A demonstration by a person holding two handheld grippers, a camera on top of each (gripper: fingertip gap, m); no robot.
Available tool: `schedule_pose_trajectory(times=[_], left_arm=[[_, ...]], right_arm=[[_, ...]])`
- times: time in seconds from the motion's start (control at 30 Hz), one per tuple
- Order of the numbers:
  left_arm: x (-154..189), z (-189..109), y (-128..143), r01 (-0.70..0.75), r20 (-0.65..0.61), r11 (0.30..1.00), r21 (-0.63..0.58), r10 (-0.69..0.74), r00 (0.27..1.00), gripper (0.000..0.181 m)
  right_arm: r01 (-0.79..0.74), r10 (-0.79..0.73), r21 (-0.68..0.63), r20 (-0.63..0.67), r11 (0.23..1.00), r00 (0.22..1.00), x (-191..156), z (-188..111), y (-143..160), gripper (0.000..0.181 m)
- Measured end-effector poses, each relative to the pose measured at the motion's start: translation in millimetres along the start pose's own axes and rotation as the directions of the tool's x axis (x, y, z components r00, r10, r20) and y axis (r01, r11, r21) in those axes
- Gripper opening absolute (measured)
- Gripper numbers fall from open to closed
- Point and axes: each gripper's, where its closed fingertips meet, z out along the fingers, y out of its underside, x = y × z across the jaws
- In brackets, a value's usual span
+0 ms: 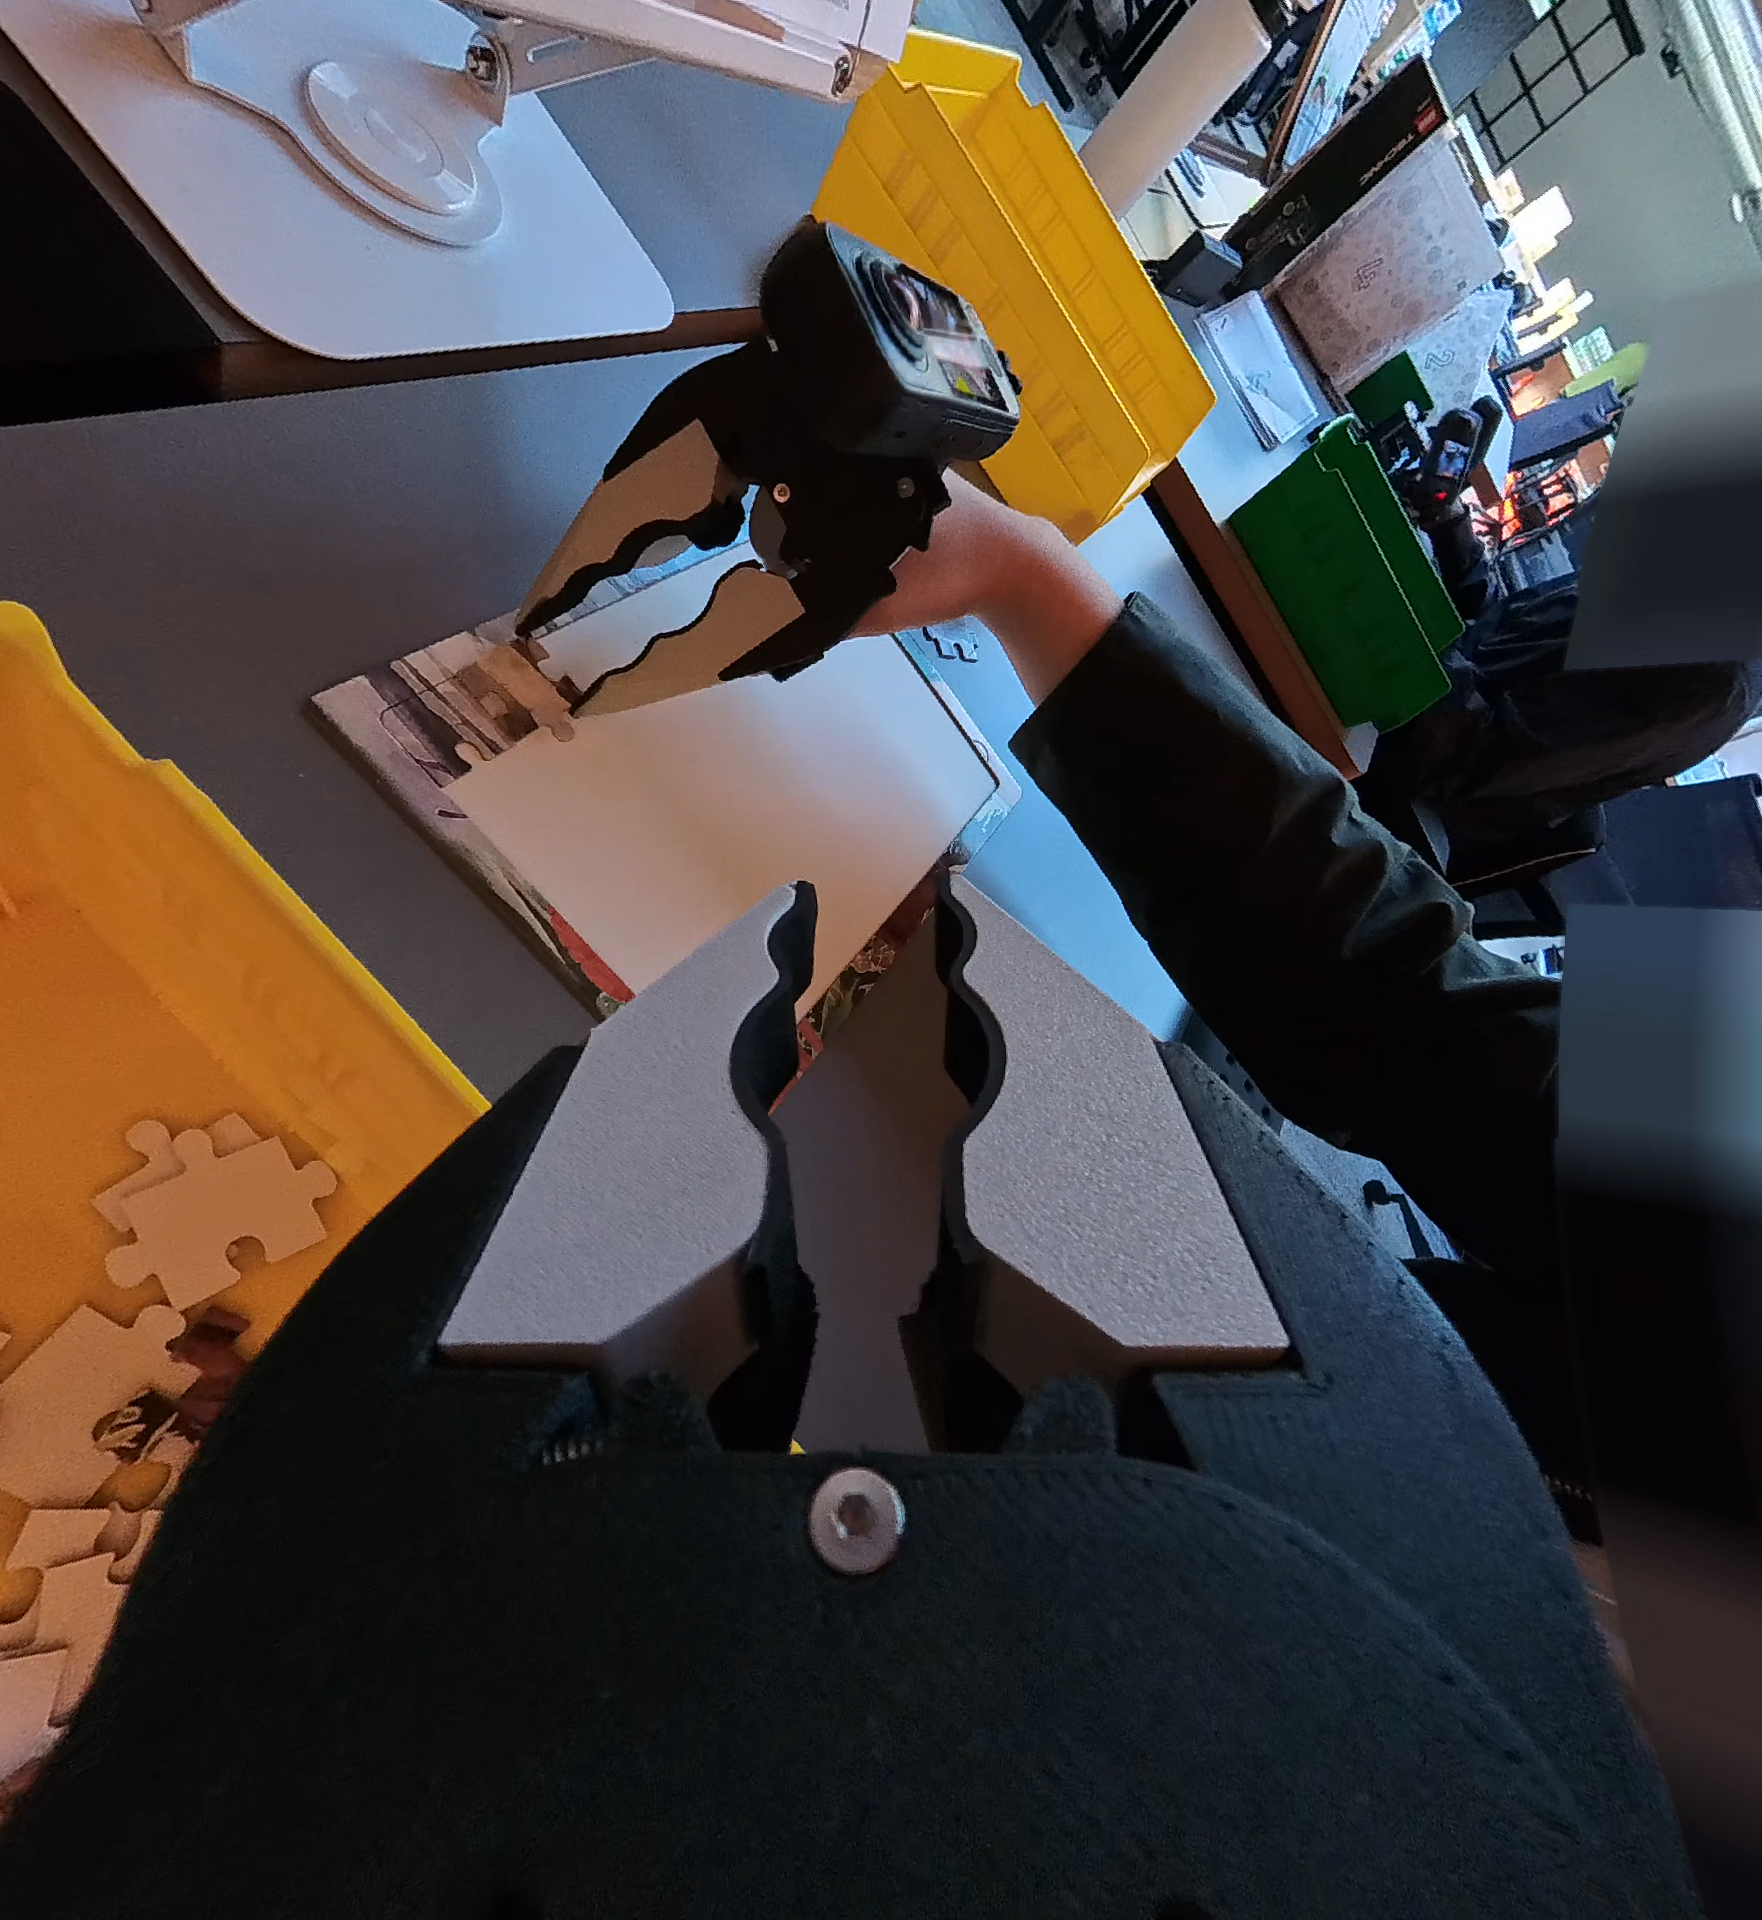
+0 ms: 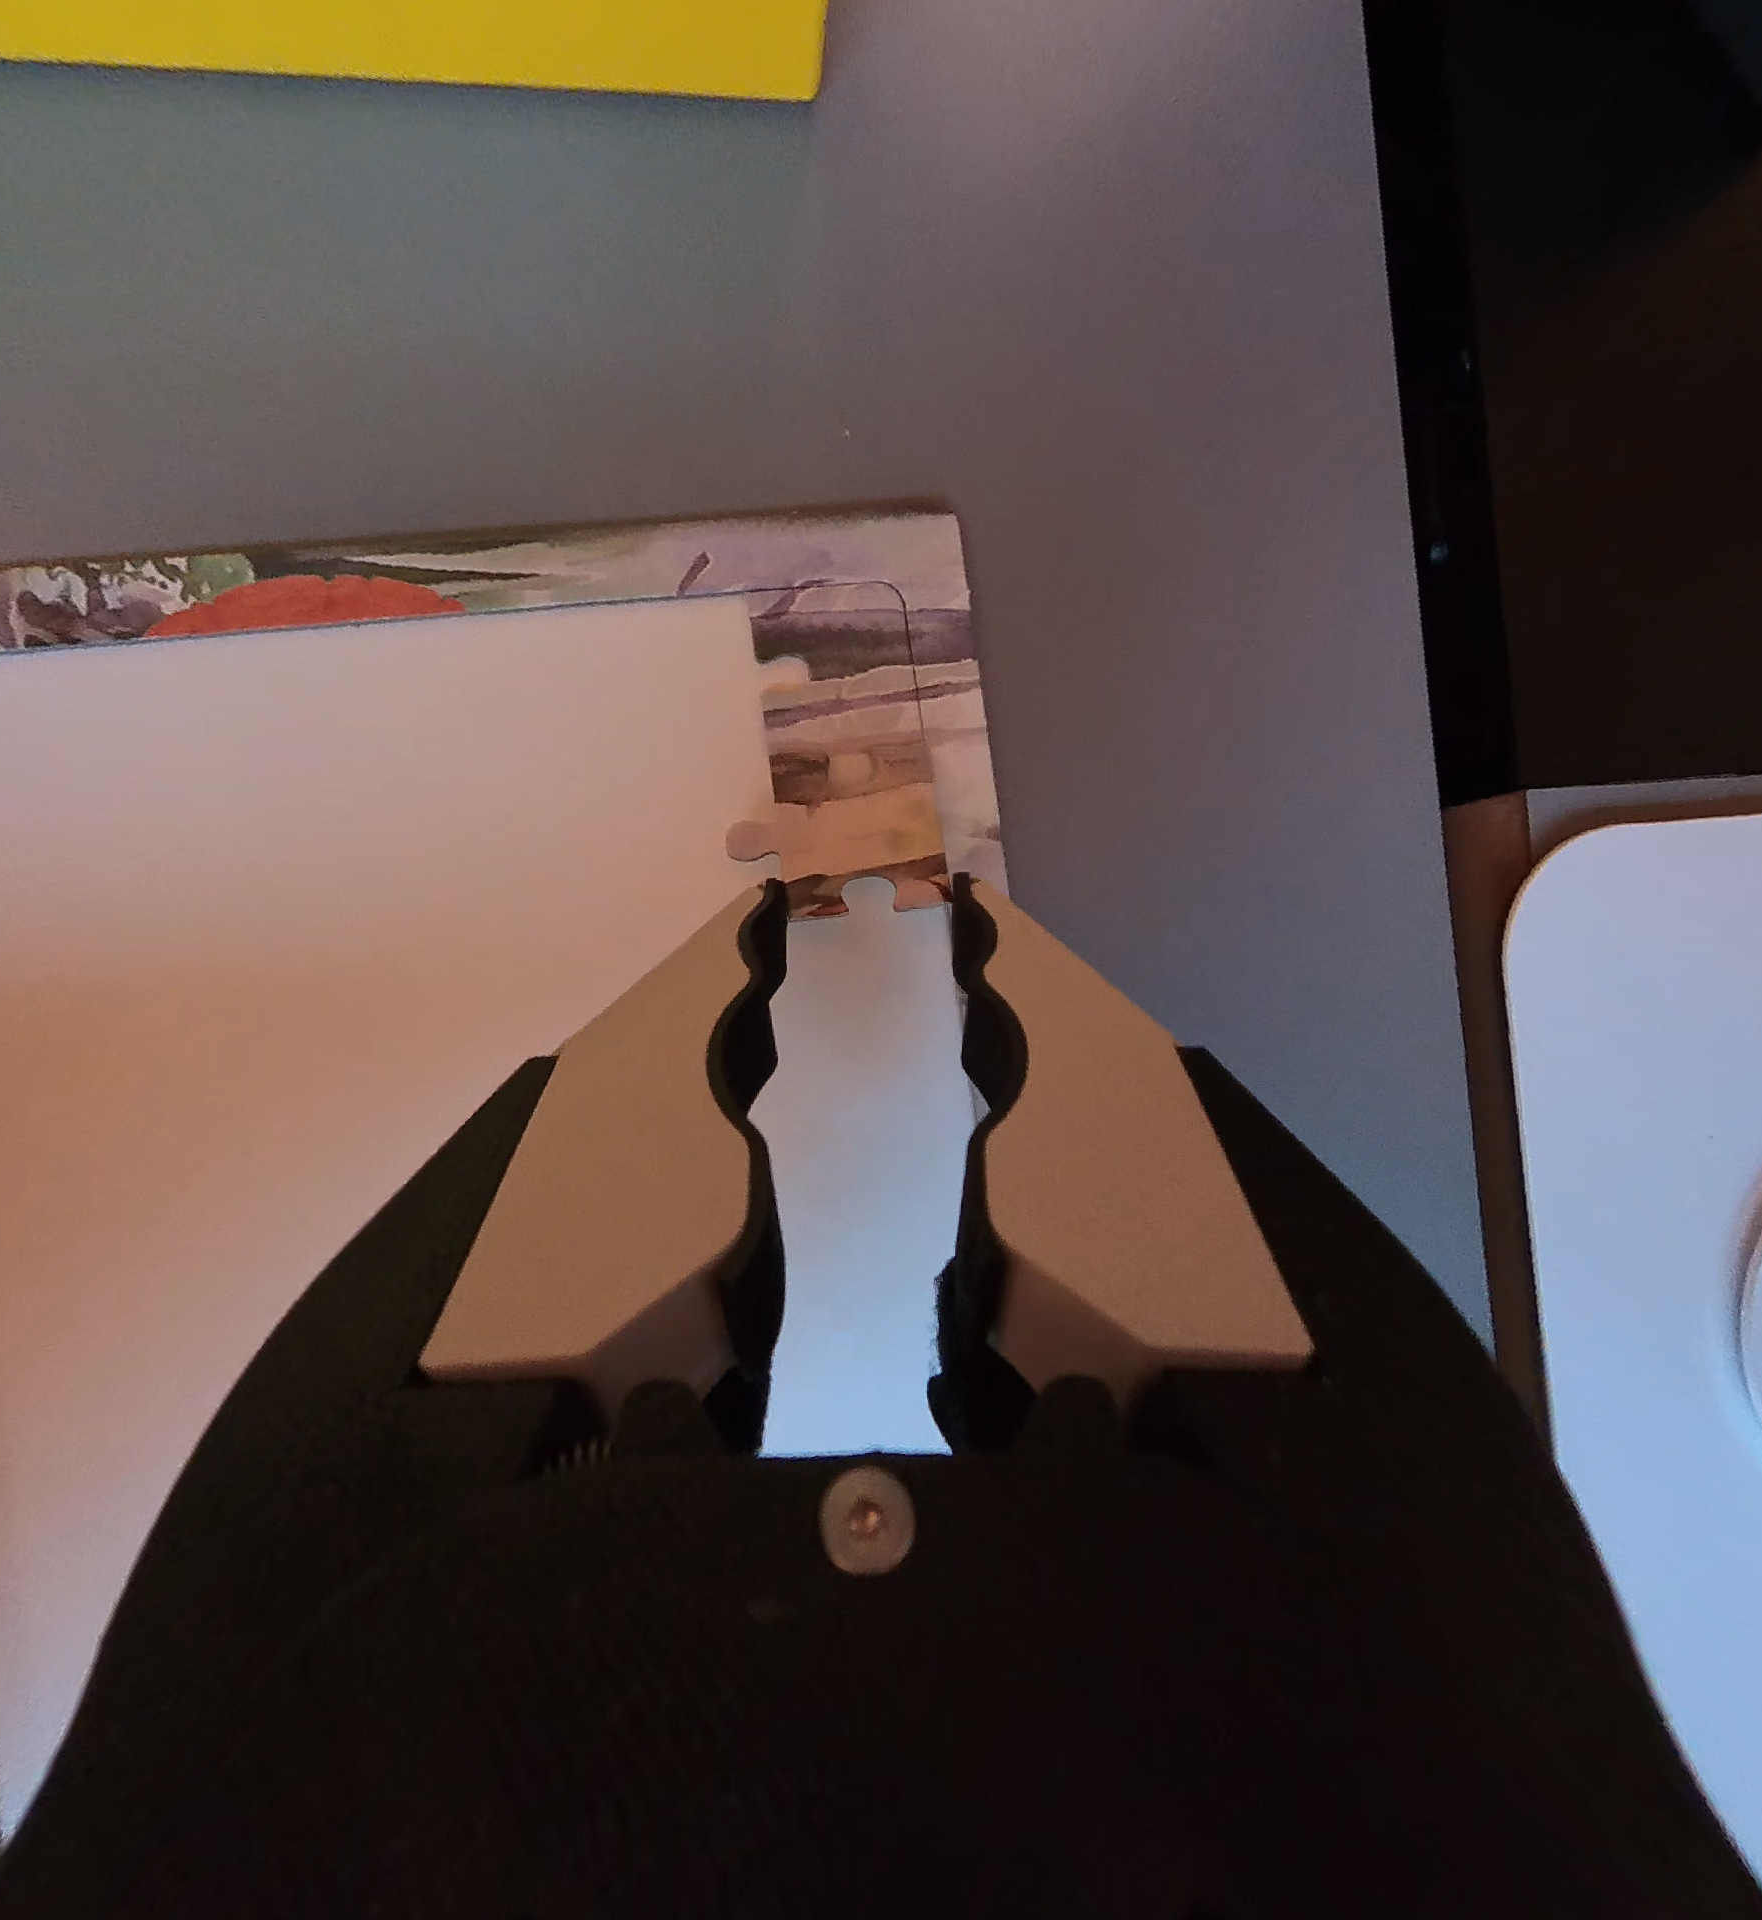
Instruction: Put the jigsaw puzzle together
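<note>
The right gripper [image 2: 869,891], fingers parted, touches printed puzzle pieces [image 2: 856,821] in the white tray's [image 2: 337,935] corner; the left gripper [image 1: 872,904] hovers open beside a yellow bin [image 1: 56,935] on the grey worktop [image 1: 233,520].

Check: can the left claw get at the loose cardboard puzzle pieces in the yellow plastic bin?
Probably yes. The left claw is open and empty, the yellow plastic bin is open-topped beside it, and nothing covers the loose cardboard puzzle pieces.
</note>
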Motion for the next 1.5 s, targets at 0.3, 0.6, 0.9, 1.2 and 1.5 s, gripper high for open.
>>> schedule_pose_trajectory(times=[0.3,0.6,0.9,1.2,1.5], left_arm=[[-1,-1,0,0.011,-0.003,1.0,0.001,-0.011,1.0,0.019],[1,2,1,0.013,-0.01,1.0,-0.005,-0.013,1.0,0.018],[1,3,1,0.02,-0.014,1.0,-0.012,-0.02,1.0,0.017],[1,4,2,0.021,-0.017,1.0,-0.017,-0.022,1.0,0.017],[-1,1,0,0.033,-0.019,0.999,-0.005,-0.033,0.999,0.017]], right_arm=[[-0.015,0.016,0.047,-0.005,0.999,1.0,2,-9,-10,0.037],[-0.063,0.061,0.098,0.018,0.993,0.998,-4,8,-17,0.03],[-0.1,0.096,0.1,0.044,0.99,0.994,-5,11,-13,0.029],[-0.097,0.093,0.097,0.044,0.991,0.995,-6,11,-13,0.029],[-0.187,0.194,0.35,0.015,0.918,0.981,21,-49,-27,0.031]])
